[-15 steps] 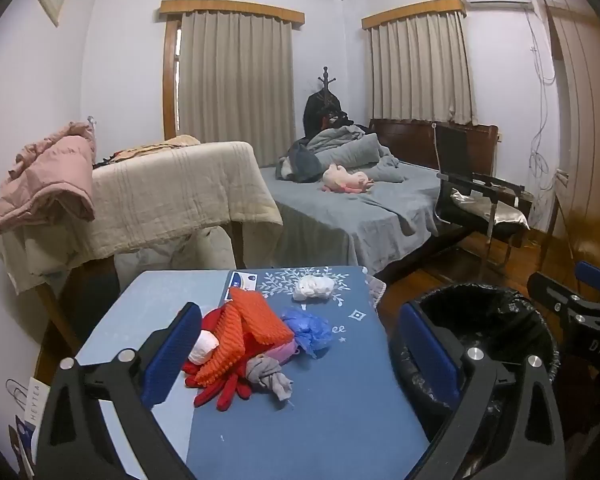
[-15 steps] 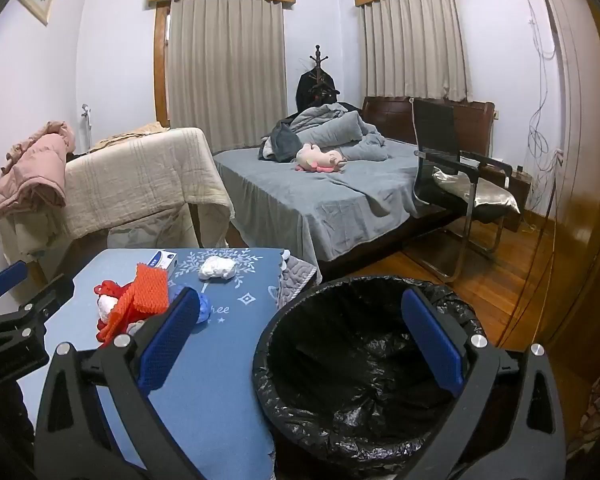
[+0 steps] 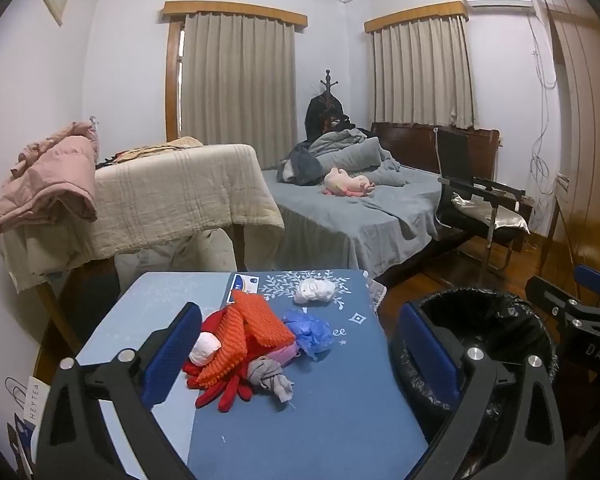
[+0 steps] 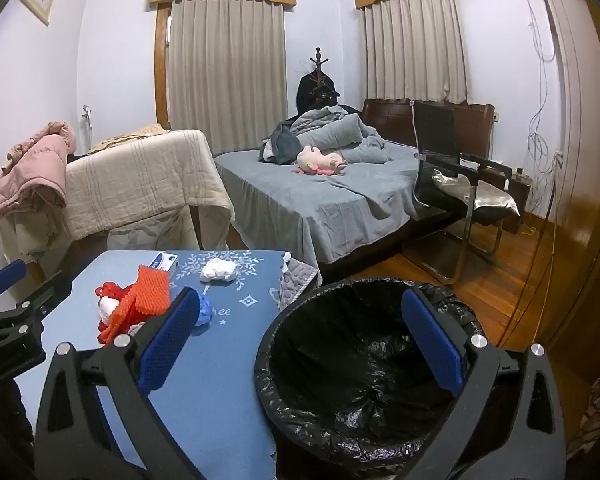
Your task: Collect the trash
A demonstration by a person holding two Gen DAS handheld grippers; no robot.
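Observation:
A pile of trash lies on the blue table [image 3: 340, 420]: an orange foam net [image 3: 256, 328], red gloves [image 3: 224, 392], a white wad [image 3: 204, 352], a grey rag [image 3: 270, 378], a crumpled blue bag [image 3: 310, 330] and a white crumpled tissue [image 3: 314, 291] farther back. A bin with a black liner [image 4: 360, 360] stands right of the table. My left gripper [image 3: 300, 356] is open and empty, just before the pile. My right gripper [image 4: 300, 340] is open and empty above the bin's near rim. The pile also shows in the right wrist view [image 4: 136, 304].
A small blue and white box [image 3: 244, 286] lies at the table's far edge. Beyond are a bed [image 3: 360, 216] with grey bedding, a blanket-draped stand [image 3: 172, 196], a black chair [image 3: 472, 204] and wooden floor [image 4: 500, 264] on the right.
Both grippers have stayed almost still; the views barely shift. Nothing has been picked up or let go.

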